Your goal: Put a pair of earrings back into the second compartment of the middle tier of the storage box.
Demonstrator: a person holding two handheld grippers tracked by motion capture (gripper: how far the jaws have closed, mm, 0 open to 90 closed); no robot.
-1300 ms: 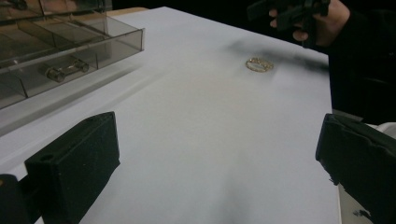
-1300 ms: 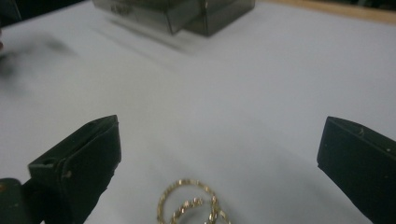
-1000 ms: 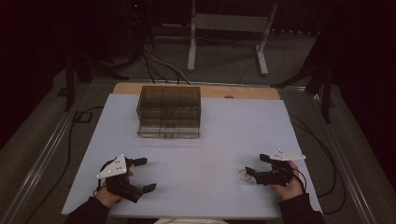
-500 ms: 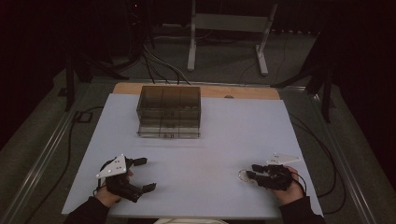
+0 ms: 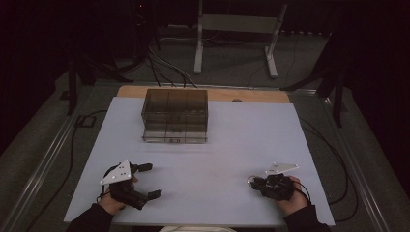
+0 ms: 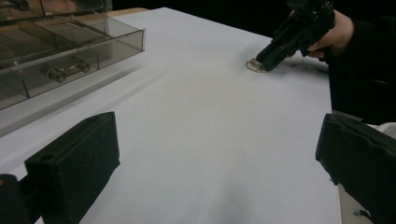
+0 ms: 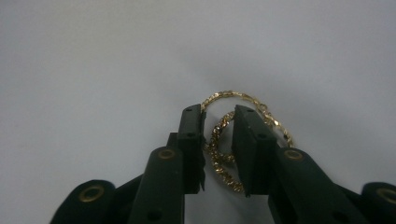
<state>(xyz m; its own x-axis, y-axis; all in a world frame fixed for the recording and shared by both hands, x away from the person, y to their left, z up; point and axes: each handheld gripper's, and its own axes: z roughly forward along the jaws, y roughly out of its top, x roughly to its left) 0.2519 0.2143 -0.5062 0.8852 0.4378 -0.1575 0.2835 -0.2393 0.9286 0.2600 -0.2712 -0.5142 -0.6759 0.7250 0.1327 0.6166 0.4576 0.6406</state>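
Note:
A gold chain bracelet (image 7: pixel 233 95) lies in loops on the white table top (image 5: pixel 241 140) at the near right. My right gripper (image 7: pixel 219 121) points down at it, its jaws having just been closing, and one loop is pinched between the pads. From above, the right gripper (image 5: pixel 252 182) sits low on the table with the bracelet (image 5: pixel 249 180) at its tip. My left gripper (image 5: pixel 151 181) rests at the near left, open and with nothing between its jaws. In the left gripper view the right gripper (image 6: pixel 261 60) touches the bracelet (image 6: pixel 254 66) far off.
A smoky transparent organiser box (image 5: pixel 175 116) with compartments stands at the back centre-left of the table; its front corner (image 6: pixel 70 46) holds small metal parts. Cables and a metal stand (image 5: pixel 232 34) are on the floor beyond.
The right gripper's jaws have drawn together from wide apart onto the bracelet, and the hand has settled slightly lower. The left gripper has not moved.

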